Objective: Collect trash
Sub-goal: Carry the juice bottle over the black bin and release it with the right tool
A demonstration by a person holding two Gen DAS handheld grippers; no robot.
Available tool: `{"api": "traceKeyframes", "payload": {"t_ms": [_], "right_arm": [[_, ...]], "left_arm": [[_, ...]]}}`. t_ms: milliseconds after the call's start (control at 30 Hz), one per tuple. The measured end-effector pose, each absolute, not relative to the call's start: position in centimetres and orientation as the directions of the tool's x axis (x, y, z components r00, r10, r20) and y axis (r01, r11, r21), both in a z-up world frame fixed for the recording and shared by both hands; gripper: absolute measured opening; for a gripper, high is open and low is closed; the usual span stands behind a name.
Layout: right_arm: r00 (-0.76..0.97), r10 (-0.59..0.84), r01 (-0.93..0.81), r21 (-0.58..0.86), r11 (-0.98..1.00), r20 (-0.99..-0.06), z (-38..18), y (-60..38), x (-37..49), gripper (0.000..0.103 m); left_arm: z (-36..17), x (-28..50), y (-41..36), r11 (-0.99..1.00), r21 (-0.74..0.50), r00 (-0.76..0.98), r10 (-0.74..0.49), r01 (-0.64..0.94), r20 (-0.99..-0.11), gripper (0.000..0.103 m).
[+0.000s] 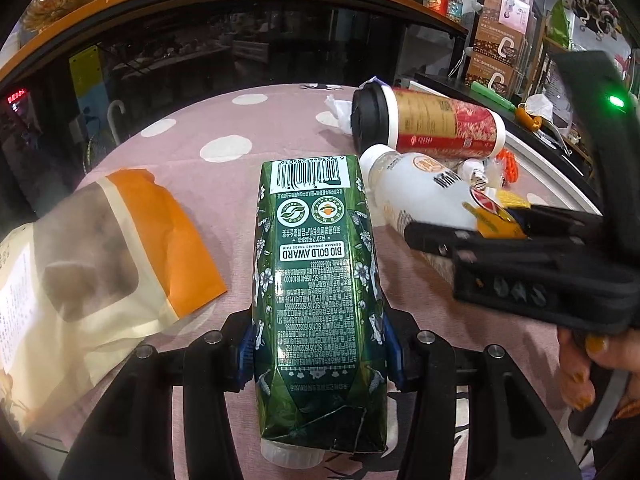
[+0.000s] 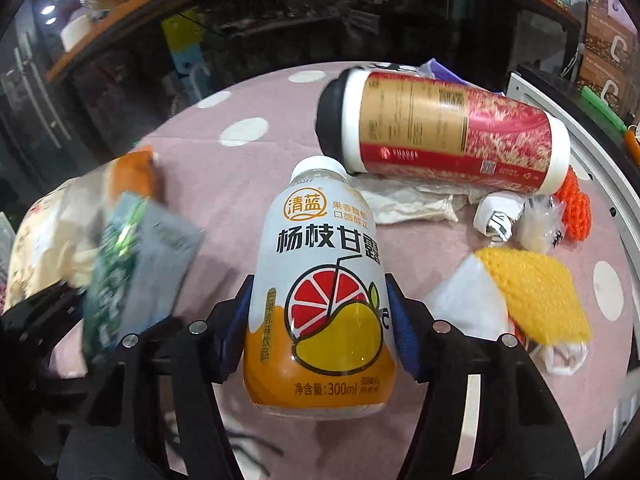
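I am clamping the green carton [image 1: 320, 304] in my left gripper [image 1: 320, 354] and the juice bottle [image 2: 320, 296] in my right gripper [image 2: 318, 316], jaws closed snug on each, squeezing gently so neither is crushing or slipping.

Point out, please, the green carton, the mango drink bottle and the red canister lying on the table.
green carton [image 1: 320, 292]: left wrist view, middle of its printed side.
mango drink bottle [image 2: 324, 280]: right wrist view, on the label's grapefruit picture.
red canister [image 2: 460, 128]: right wrist view, middle of its label.

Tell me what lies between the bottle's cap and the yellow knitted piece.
In the right wrist view, between the bottle cap and the yellow knitted piece lies crumpled pale paper on the pink cloth, below the red canister.
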State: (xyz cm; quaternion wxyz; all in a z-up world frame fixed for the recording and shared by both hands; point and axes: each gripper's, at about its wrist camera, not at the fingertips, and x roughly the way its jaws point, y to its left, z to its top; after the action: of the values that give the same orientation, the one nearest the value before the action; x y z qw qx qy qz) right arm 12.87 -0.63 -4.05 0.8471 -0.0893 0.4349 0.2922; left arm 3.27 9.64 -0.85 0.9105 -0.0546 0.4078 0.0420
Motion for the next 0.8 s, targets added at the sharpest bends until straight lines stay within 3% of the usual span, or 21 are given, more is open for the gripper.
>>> {"api": "traceKeyframes", "payload": {"t_ms": [400, 600, 800], "right_arm": [[0.483, 0.496, -0.529, 0.212, 0.822, -0.722, -2.9, -8.7, 7.8, 0.061], [0.570, 0.432, -0.397, 0.225, 0.890, -0.699, -2.6, -16.8, 5.9, 0.062], [0.676, 0.278, -0.189, 0.204, 0.961, -0.683, -2.6, -27.7, 2.2, 0.062]], "left_arm": [[-0.2, 2.0, 6.7, 0.998, -0.056, 0.685, -0.022, -0.028, -0.728, 0.049], [0.0, 1.6, 3.4, 0.998, -0.034, 0.700, -0.068, 0.062, -0.711, 0.049], [0.5, 1.8, -0.7, 0.985, -0.014, 0.714, -0.133, 0.171, -0.688, 0.049]]}}
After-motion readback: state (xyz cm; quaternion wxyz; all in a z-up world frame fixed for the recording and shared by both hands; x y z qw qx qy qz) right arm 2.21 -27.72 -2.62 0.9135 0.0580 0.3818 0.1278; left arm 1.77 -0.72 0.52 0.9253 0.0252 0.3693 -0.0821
